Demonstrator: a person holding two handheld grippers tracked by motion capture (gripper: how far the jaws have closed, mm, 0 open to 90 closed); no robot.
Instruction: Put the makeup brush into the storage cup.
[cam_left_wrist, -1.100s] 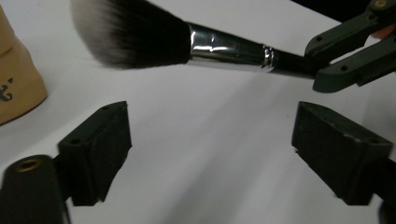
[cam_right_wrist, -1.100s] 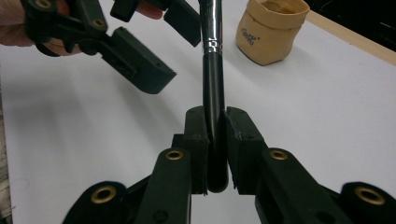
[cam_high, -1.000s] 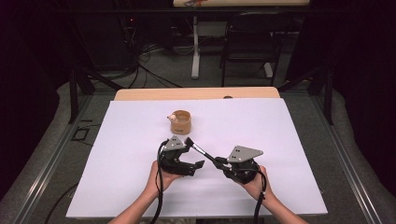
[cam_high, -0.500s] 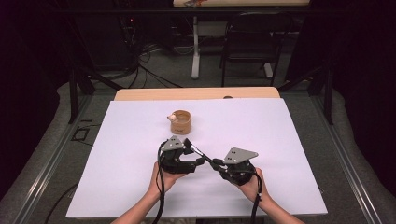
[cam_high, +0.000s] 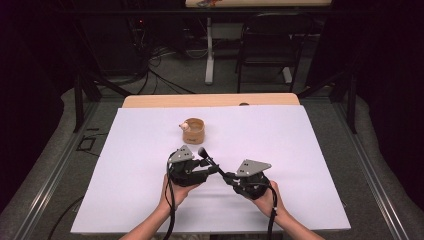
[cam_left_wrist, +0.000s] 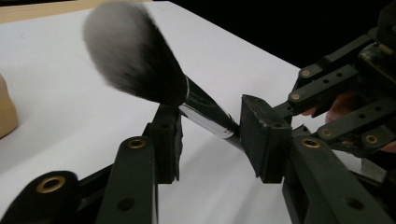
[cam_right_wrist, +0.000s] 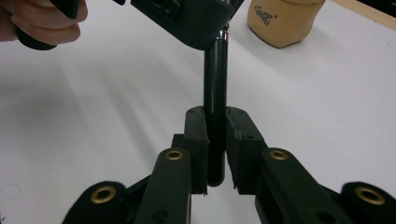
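A brush with grey-to-black bristles and black handle; tan cup; white table cover.

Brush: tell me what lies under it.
Under the brush, held up by the right gripper with the left gripper closing around its ferrule, lies bare white table cover. The jaws hide the spot beneath the handle.

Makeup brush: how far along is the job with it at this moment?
Done: the makeup brush is off the white table, clamped at its handle end by the right gripper. In hand: the left gripper has just been closing its jaws around the ferrule; a gap shows at one pad, so no firm grip yet. Left: finishing the handover. The tan holder may be its destination.
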